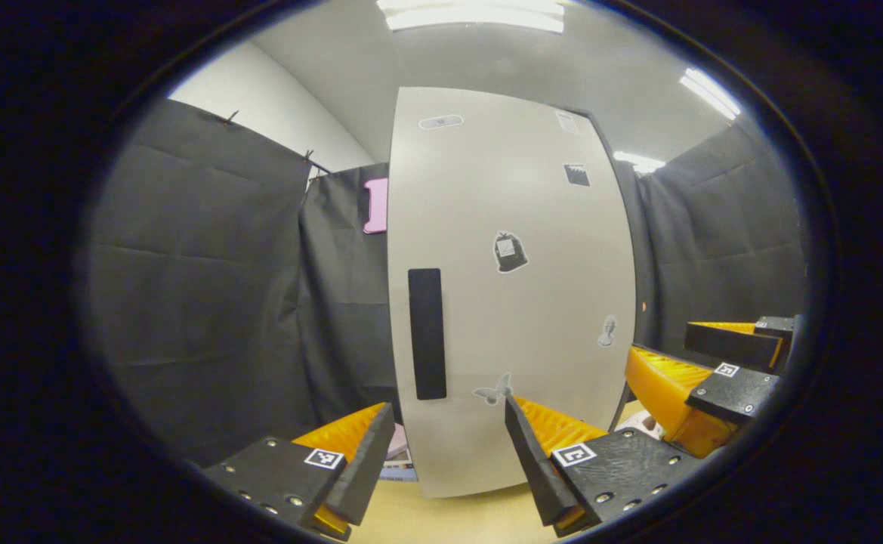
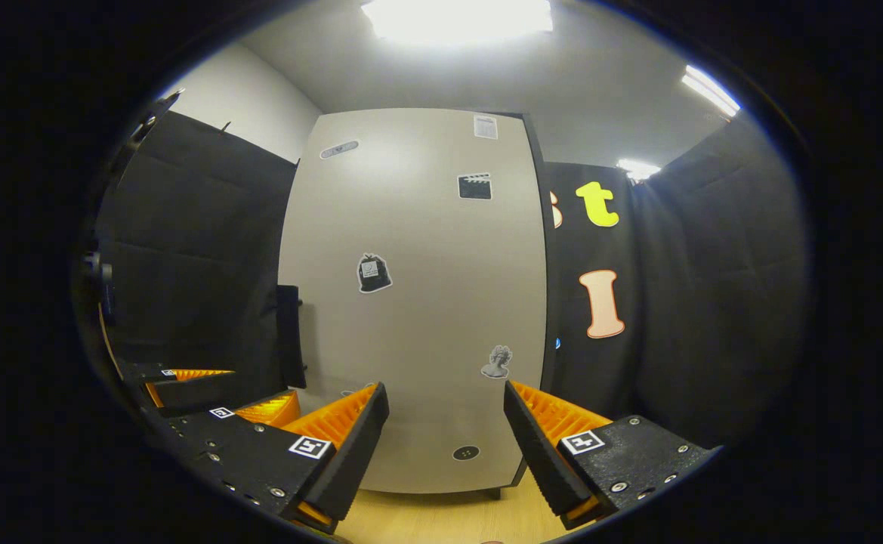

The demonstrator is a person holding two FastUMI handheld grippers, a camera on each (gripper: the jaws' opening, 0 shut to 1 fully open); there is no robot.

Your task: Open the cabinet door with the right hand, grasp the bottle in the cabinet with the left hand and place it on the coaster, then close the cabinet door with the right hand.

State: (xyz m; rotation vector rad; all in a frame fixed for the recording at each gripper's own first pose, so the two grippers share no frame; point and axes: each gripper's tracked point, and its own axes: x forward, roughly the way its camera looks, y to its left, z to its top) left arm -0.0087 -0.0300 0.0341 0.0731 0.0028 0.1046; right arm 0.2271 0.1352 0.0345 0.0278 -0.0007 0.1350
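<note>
Facing the closed cabinet door [image 1: 517, 302], both tongs hang in front of it w/ nothing held, so the task looks to be at step one: door not yet opened. Left tongs [image 1: 449, 453] stand wide, fingers apart w/ empty space between; right tongs [image 2: 445, 438] also wide & empty. In the left gripper view the right tongs sit lower right, just beside the door's right edge; in the right gripper view the left tongs sit lower left, near the door's left edge. Black vertical handle [image 1: 427, 332] is on the door's left side, approx mid-height; in the right gripper view it's seen edge-on at the door's left edge, sticking out a bit. Door is pale grey w/ a few stickers, standing on a light wood table [image 1: 441, 521]. Bottle & coaster: can't place either; bottle is presumably behind the shut door per the task. Something flat & printed lies on the table by the door's lower left corner, too small to tell what. Next move, my guess: right tongs need to cross over to the handle, line the fingers up either side of the vertical bar, close on it, then pull so the door swings out. Since the handle is on the left tongs' side, left should prob keep clear of the swing, then go in for the bottle.
</note>
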